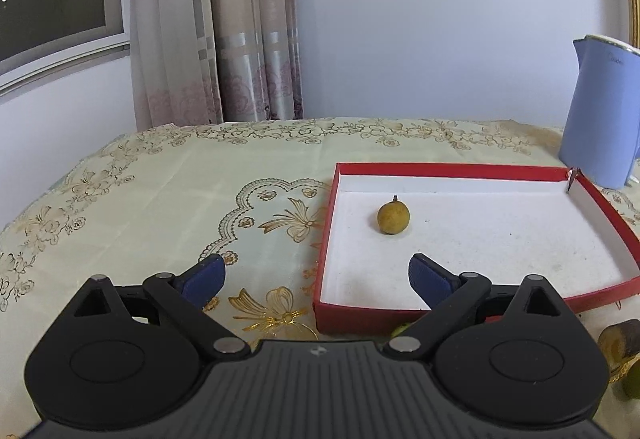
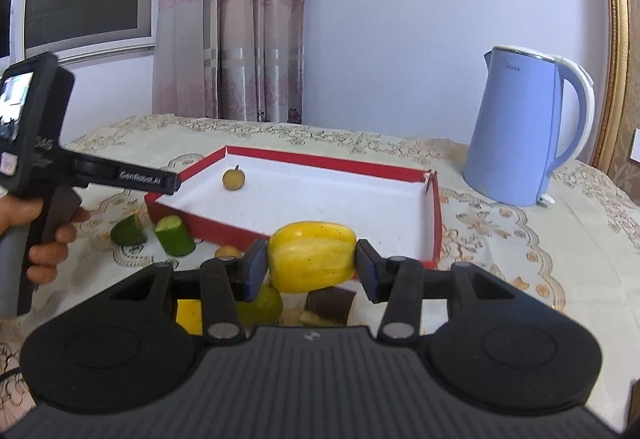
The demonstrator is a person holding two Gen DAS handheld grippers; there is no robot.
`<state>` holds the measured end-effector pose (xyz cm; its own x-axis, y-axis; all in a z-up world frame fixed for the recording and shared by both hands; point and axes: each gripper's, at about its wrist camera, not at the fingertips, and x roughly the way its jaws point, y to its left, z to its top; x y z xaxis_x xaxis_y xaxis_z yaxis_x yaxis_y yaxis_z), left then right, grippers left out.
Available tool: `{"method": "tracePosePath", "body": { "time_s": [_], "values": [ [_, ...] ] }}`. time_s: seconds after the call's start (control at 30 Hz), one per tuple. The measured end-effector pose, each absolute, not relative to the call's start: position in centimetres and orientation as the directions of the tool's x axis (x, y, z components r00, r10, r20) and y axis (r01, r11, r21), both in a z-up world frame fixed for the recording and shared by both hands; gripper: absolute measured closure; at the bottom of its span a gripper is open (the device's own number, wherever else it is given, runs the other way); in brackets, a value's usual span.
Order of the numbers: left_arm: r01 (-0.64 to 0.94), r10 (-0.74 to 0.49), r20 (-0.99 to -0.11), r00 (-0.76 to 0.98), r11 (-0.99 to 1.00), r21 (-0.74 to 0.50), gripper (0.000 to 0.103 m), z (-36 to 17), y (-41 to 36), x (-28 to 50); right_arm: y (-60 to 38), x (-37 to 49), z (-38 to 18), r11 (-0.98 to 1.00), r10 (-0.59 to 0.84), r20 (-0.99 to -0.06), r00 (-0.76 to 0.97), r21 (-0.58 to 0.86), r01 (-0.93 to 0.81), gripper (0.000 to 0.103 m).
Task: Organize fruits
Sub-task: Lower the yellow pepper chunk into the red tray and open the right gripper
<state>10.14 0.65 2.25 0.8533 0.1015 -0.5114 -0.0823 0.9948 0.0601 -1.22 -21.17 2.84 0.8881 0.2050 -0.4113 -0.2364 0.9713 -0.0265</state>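
A red box (image 1: 448,169) with a white inside sits on the tablecloth; it also shows in the right wrist view (image 2: 328,160). One small brown round fruit (image 1: 393,218) lies in it near the far left corner (image 2: 234,178). My left gripper (image 1: 316,279) is open and empty, over the box's near left corner. My right gripper (image 2: 311,266) is shut on a yellow fruit piece (image 2: 312,257), held above the table just before the box's near wall. Two green cucumber pieces (image 2: 174,235) and other cut pieces (image 2: 330,305) lie in front of the box.
A blue electric kettle (image 2: 524,127) stands right of the box, also in the left wrist view (image 1: 600,115). A small brown fruit (image 2: 228,252) lies by the box's near wall. The person's hand (image 2: 44,235) holds the left gripper's handle. Curtains and a wall stand behind the table.
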Motion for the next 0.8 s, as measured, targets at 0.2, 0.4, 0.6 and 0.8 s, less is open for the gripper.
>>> {"method": "tracePosePath", "body": {
  "time_s": [0.2, 0.4, 0.6, 0.8],
  "values": [
    [-0.125, 0.133, -0.502, 0.855, 0.991, 0.049, 0.003, 2.6, 1.5, 10.2, -21.9, 2.5, 3.4, 0.974, 0.194, -0.433, 0.880, -0.022, -0.225, 0.058],
    [-0.114, 0.094, -0.504, 0.859, 0.993, -0.010, 0.001, 2.7, 2.1, 10.0, -22.3, 7.6, 3.8, 0.978, 0.168, -0.462, 0.871, -0.035, -0.207, 0.058],
    [-0.100, 0.094, -0.498, 0.862, 0.995, 0.015, 0.001, 2.7, 1.4, 9.9, -22.9, 13.6, 2.9, 0.987, 0.096, -0.524, 0.846, -0.062, -0.150, 0.058],
    [-0.132, 0.117, -0.490, 0.864, 0.991, 0.004, 0.001, 2.9, 1.7, 9.8, -24.1, 18.6, 0.9, 0.995, 0.047, -0.611, 0.790, -0.037, -0.088, 0.058]
  ]
}}
